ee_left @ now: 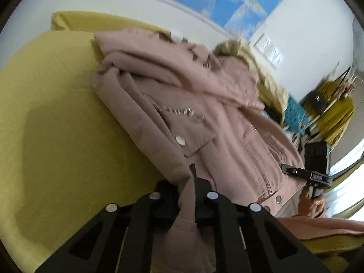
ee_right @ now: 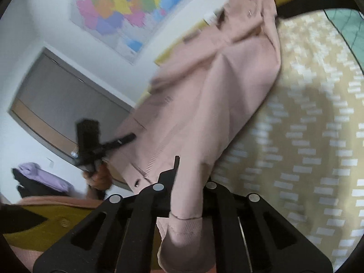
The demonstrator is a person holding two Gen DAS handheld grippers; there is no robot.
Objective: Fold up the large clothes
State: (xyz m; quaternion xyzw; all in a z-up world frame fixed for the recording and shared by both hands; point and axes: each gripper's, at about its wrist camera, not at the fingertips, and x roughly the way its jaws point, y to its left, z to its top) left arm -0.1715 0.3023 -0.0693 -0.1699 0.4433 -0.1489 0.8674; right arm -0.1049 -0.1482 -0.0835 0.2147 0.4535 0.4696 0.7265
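We see the pink jacket spread across a mustard-yellow bed sheet in the left wrist view, its soft matte cloth crumpled towards twelve o'clock, with a metal zip pocket and a round silver snap on a flap. The left gripper is closed tight on a fold of the hem, cloth bunched between its black fingers. At three o'clock the right gripper shows, a hand beneath it.

Only the right wrist view shows the patterned bedspread, tan with pale blocky dashes, at three o'clock, and a grey-framed panel at nine. There the jacket hangs smooth and lifted. The right gripper pinches a sleeve cuff, which bulges out below the fingers. The left gripper appears at nine o'clock. A coloured wall map shows in both views.
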